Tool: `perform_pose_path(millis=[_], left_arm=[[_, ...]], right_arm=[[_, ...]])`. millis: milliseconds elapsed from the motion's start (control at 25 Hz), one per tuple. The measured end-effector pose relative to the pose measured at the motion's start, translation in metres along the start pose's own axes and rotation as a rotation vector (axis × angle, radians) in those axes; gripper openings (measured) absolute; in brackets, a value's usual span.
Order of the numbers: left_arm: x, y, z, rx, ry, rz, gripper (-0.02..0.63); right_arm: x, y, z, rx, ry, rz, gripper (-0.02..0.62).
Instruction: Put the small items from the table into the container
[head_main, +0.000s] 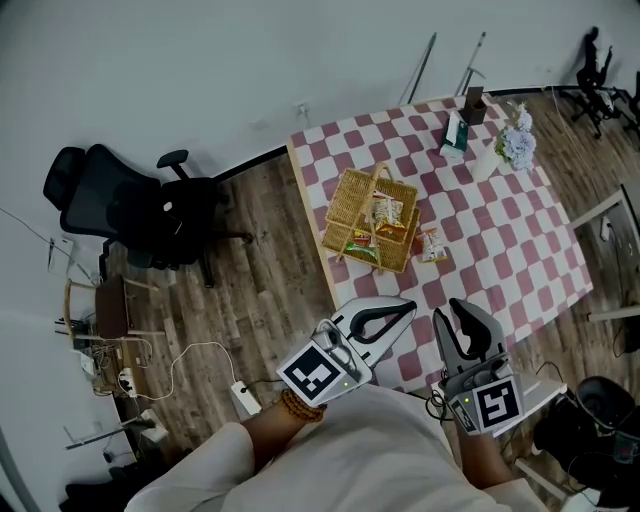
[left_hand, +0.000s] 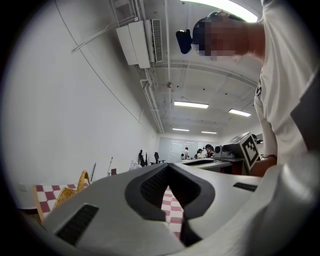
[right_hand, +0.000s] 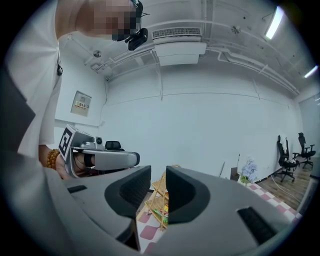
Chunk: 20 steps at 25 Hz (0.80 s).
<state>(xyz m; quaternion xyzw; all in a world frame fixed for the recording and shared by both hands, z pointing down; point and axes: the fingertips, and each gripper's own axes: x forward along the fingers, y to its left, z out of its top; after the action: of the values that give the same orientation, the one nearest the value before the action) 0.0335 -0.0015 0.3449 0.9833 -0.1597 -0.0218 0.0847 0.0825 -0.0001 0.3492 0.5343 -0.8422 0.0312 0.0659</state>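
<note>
A wicker basket (head_main: 352, 197) stands open on the checkered table (head_main: 500, 240) with several snack packets (head_main: 385, 212) inside. One small packet (head_main: 432, 245) lies on the cloth just right of it. My left gripper (head_main: 408, 306) hovers over the table's near edge, well short of the basket, jaws shut with tips touching and nothing held (left_hand: 167, 166). My right gripper (head_main: 450, 308) is beside it, open with a narrow empty gap (right_hand: 158, 170). The basket (right_hand: 159, 200) shows through that gap, far off. Its rim (left_hand: 75, 187) also peeks in at the left of the left gripper view.
At the table's far end stand a tissue box (head_main: 455, 135), a brown box (head_main: 474, 105) and a bunch of flowers (head_main: 517, 145). A black office chair (head_main: 130, 205) is on the wooden floor left of the table. Cables and a power strip (head_main: 245, 398) lie near my feet.
</note>
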Motion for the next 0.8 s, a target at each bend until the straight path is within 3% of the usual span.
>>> perform_pose_path(millis=[320, 800], left_arm=[[0.021, 0.031, -0.052, -0.014, 0.054, 0.021, 0.026], [0.065, 0.077, -0.144, -0.044, 0.168, 0.027, 0.026]], right_arm=[[0.025, -0.033, -0.052, -0.015, 0.099, -0.028, 0.107], [0.074, -0.094, -0.176, 0.007, 0.338, -0.037, 0.121]])
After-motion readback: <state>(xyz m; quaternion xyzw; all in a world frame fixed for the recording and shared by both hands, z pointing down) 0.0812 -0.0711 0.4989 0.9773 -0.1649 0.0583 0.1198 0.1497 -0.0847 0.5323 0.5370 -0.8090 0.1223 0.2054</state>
